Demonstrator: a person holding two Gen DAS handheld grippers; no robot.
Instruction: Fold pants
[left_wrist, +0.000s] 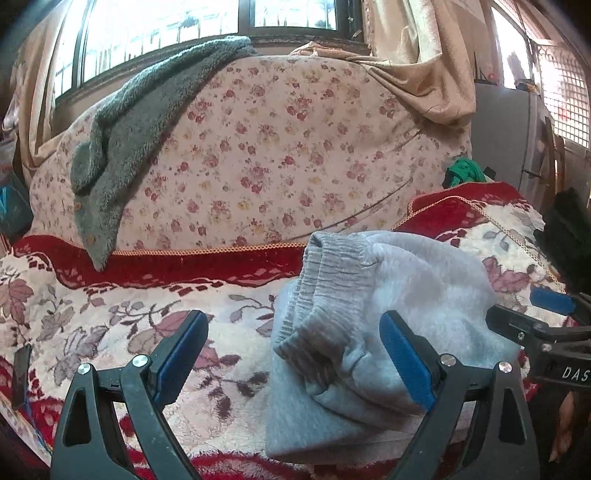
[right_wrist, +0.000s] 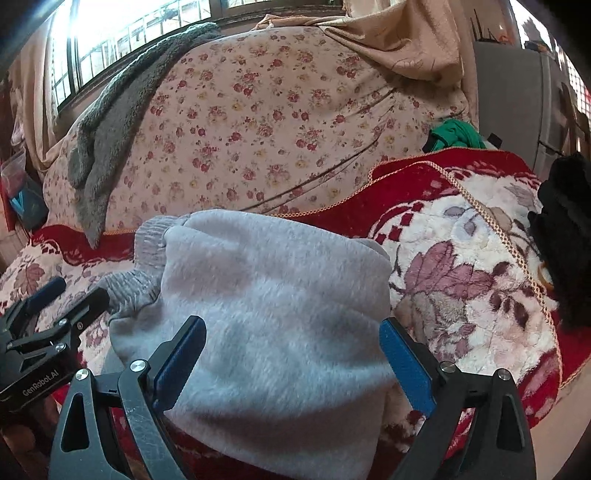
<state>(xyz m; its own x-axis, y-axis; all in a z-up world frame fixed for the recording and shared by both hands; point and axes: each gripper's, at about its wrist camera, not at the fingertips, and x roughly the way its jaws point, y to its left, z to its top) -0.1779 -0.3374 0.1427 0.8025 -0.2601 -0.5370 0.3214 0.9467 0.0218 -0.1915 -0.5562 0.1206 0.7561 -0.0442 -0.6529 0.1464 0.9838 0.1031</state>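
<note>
The light grey fleece pants (left_wrist: 388, 306) lie folded into a thick bundle on the red and white floral blanket (left_wrist: 110, 314); ribbed cuffs or waistband (left_wrist: 325, 266) face left. In the right wrist view the pants (right_wrist: 266, 314) fill the centre. My left gripper (left_wrist: 295, 354) is open, with the bundle's left part between its blue-padded fingers. My right gripper (right_wrist: 291, 362) is open, its fingers either side of the bundle's near part. The right gripper shows at the right of the left wrist view (left_wrist: 535, 317), and the left gripper at the left of the right wrist view (right_wrist: 62, 299).
A floral-covered backrest (left_wrist: 277, 147) rises behind the blanket with a grey fleece garment (left_wrist: 122, 140) draped on it. A green cloth (left_wrist: 465, 173) and a black garment (left_wrist: 569, 236) lie at the right. Curtains and windows stand behind.
</note>
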